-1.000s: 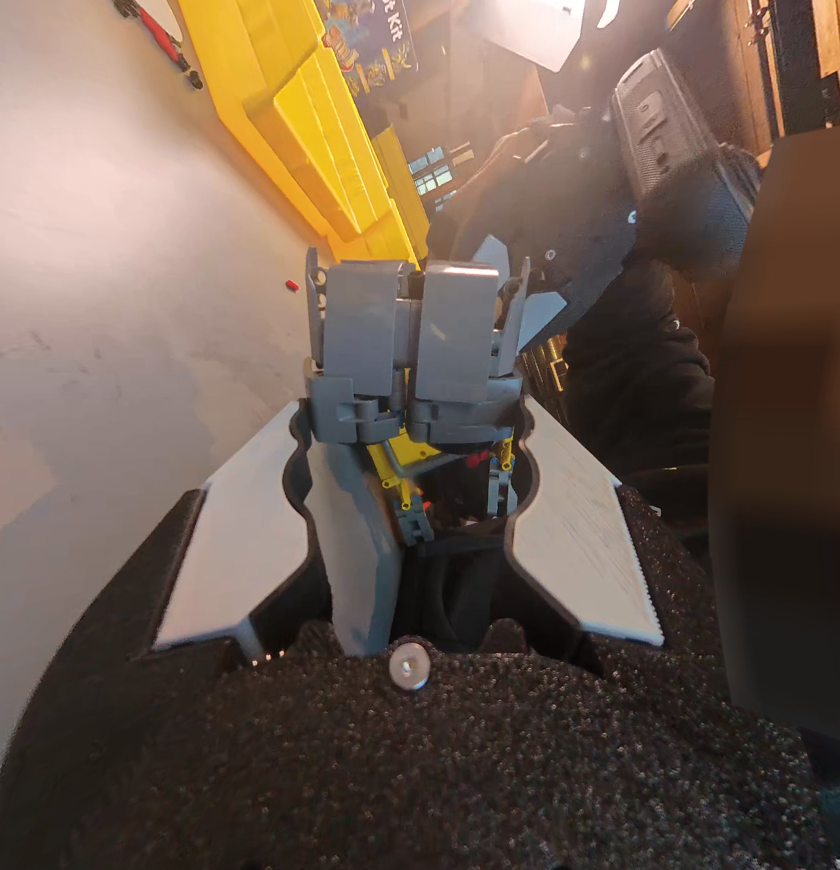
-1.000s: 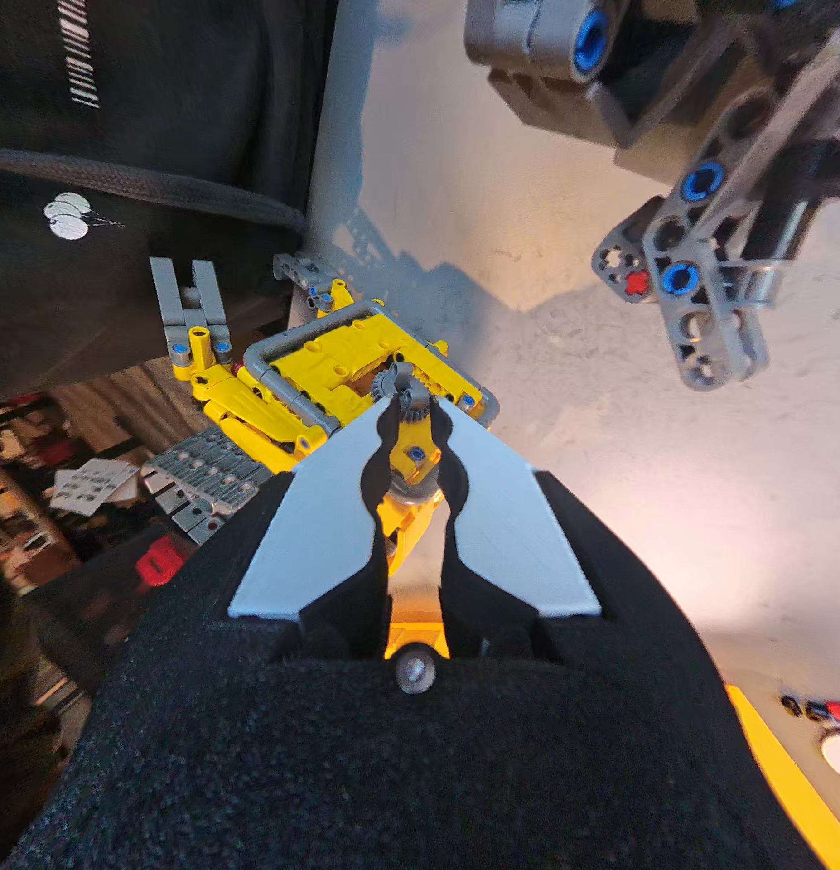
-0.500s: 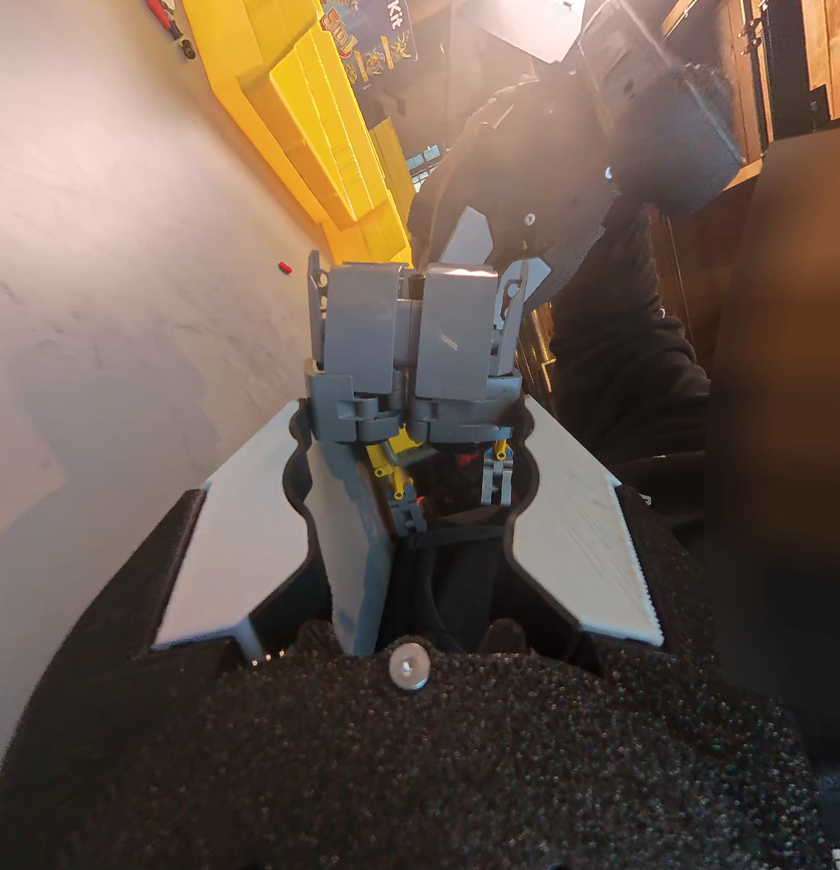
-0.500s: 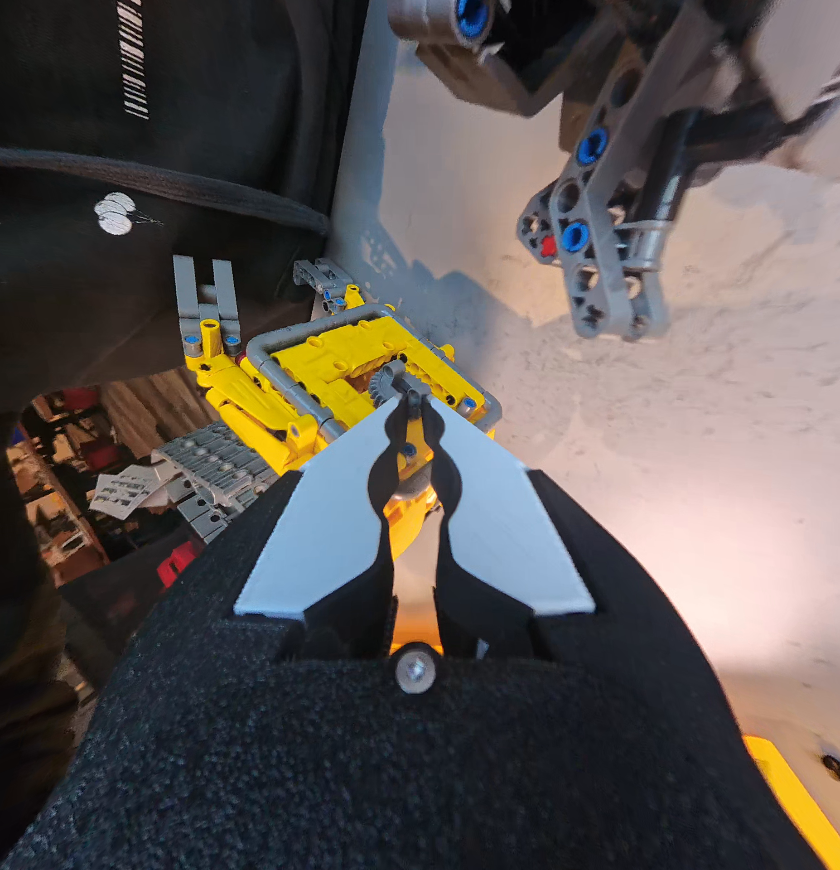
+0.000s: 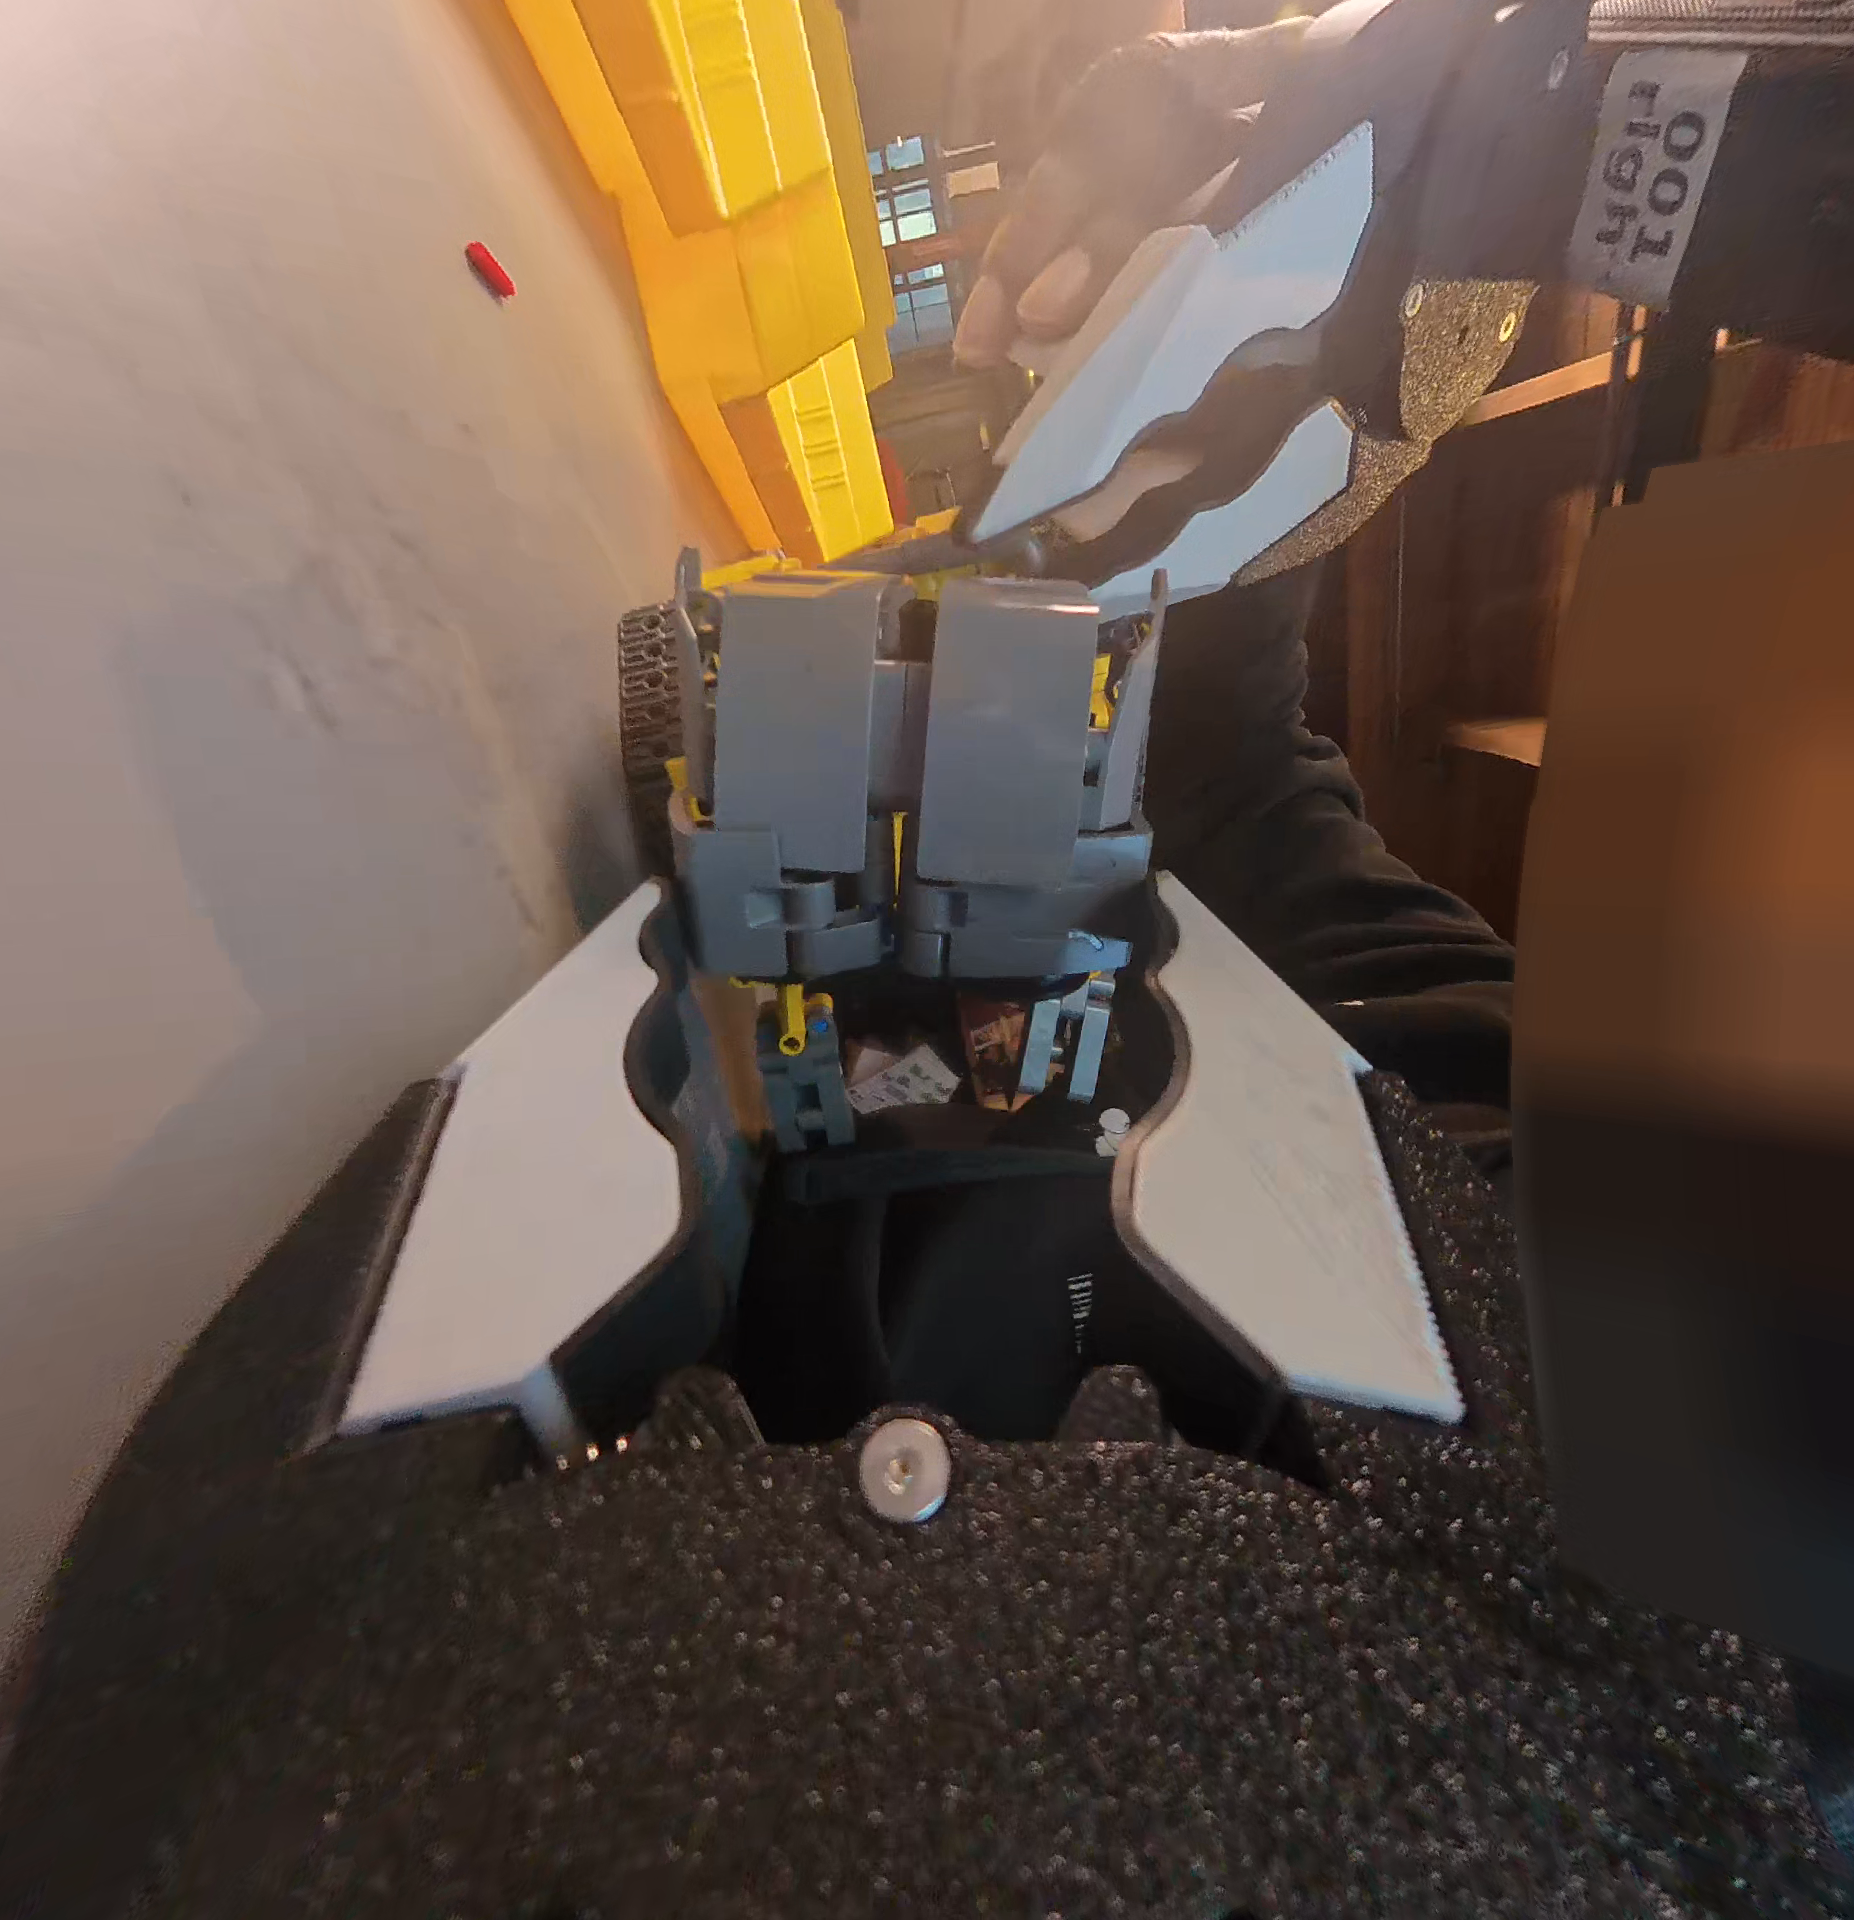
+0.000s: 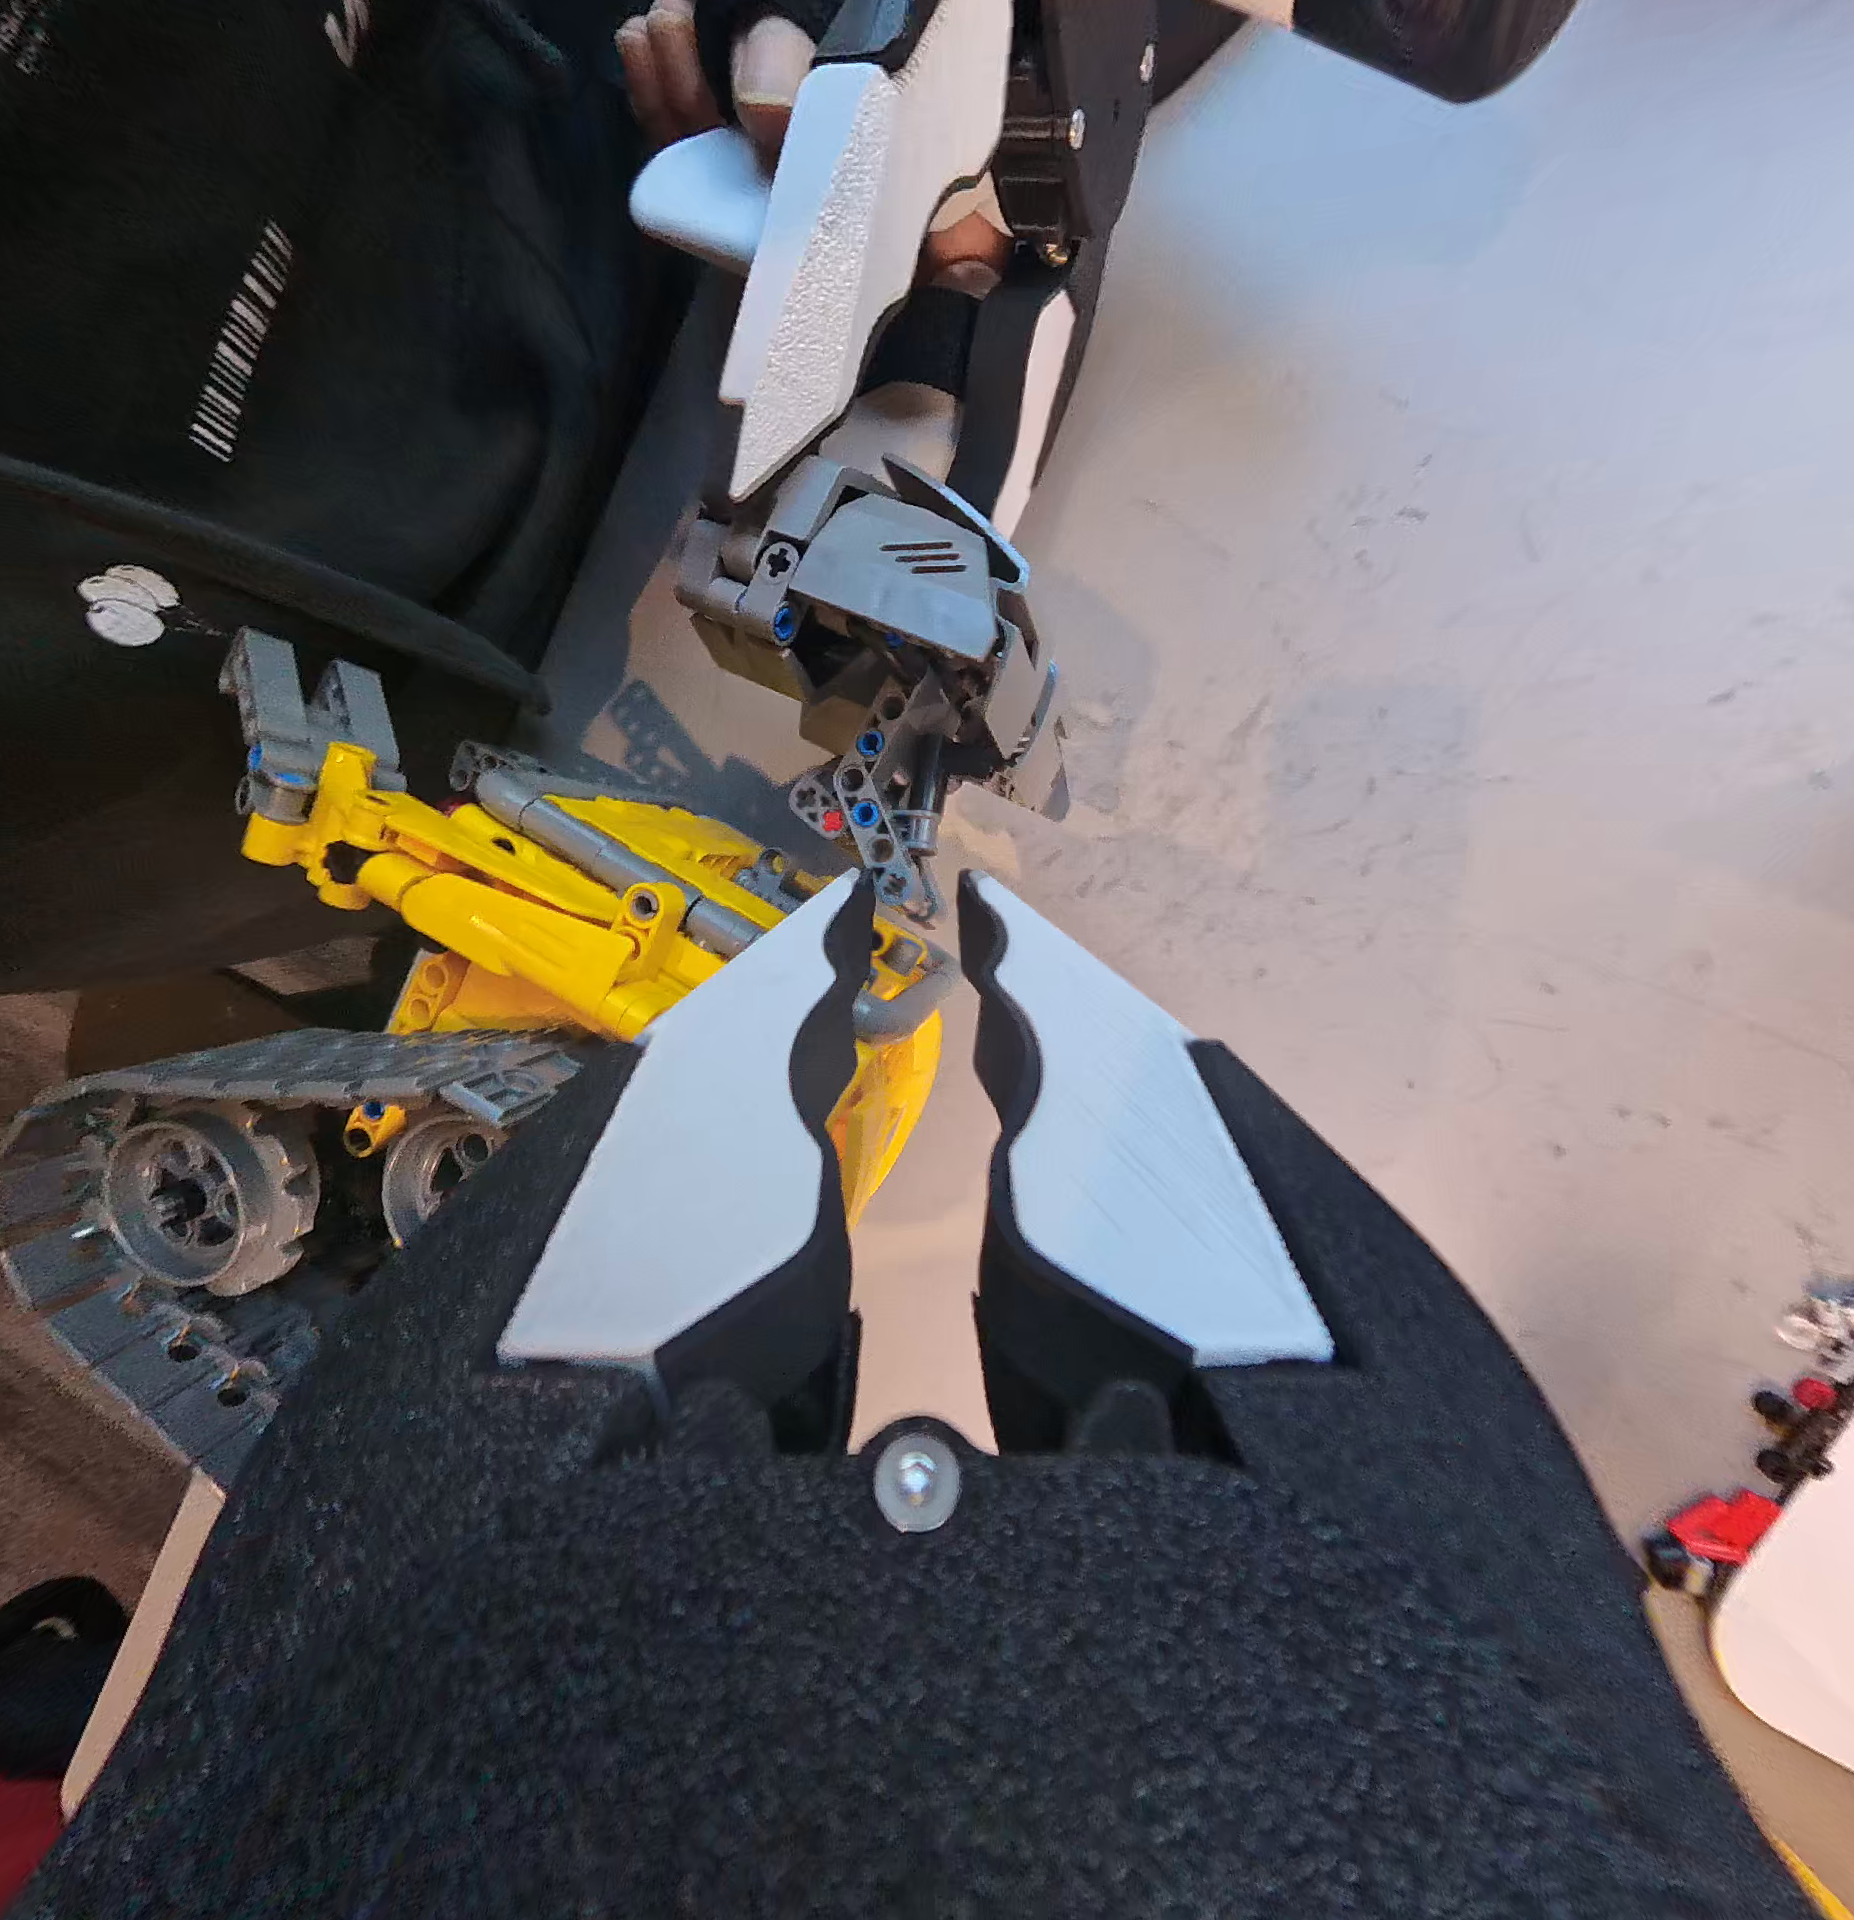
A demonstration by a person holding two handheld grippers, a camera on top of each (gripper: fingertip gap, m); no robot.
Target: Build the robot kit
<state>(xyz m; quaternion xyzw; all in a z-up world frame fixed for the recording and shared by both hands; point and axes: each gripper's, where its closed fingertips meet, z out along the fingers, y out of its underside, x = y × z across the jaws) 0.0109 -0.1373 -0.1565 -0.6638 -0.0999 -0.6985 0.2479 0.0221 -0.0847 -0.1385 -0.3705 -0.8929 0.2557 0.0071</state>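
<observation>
Two hand-held grippers meet over a pale, scuffed tabletop (image 6: pixel 1422 623), each at a piece of a plastic building-brick model. The left gripper (image 5: pixel 907 935) has its white fingers (image 5: pixel 549 1153) set wide and clamped on a grey brick sub-assembly (image 5: pixel 902 769) of two curved panels side by side, with pinned beams hanging beneath; in the right wrist view the same assembly (image 6: pixel 881 603) hangs in the air, a perforated grey beam with blue pins (image 6: pixel 871 821) dangling from its underside. The right gripper (image 6: pixel 907 894) stands just apart from that beam's lower end, its fingers parted by a narrow gap with nothing between them; whether the left fingertip touches the model below cannot be told. That model, a yellow brick vehicle body with grey tubing and grey link tracks on spoked wheels (image 6: pixel 549 914), lies at the table's near-left edge, against a person's dark clothing (image 6: pixel 227 312). In the left wrist view the right gripper (image 5: pixel 990 540) shows beyond the grey panels. Farther off, yellow plastic sorting trays (image 5: pixel 767 208) line the table; their contents cannot be seen. A small red piece (image 5: pixel 489 268) lies alone on the tabletop, and loose red and black parts (image 6: pixel 1754 1496) sit at the right edge.
</observation>
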